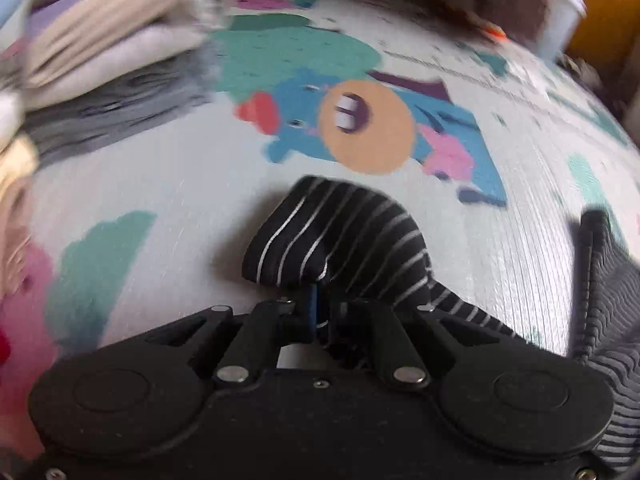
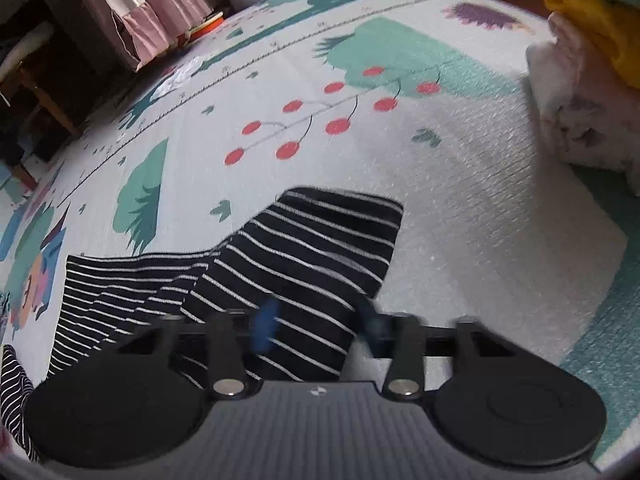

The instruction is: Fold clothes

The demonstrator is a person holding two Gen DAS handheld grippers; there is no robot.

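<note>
The left gripper (image 1: pixel 316 300) is pinched tight on a bunched fold of the black white-striped garment (image 1: pixel 332 232), which mushrooms up just past its tips at twelve o'clock and trails away toward four o'clock across the play mat (image 1: pixel 168 184). The right gripper (image 2: pixel 316 320) stands with its fingers apart, straddling the same striped garment (image 2: pixel 288 256); blur hides whether the pads touch cloth. There the fabric's long axis runs from eight o'clock, where it lies rumpled, up to a flat squared end at one o'clock. I judge the left gripper the one in command of the cloth, the right only near it.

No containers show. Farther off, a stack of folded clothes (image 1: pixel 104 40) sits at ten o'clock in the left view, and another pile, yellow over pale pink (image 2: pixel 588 80), at two o'clock in the right view.
</note>
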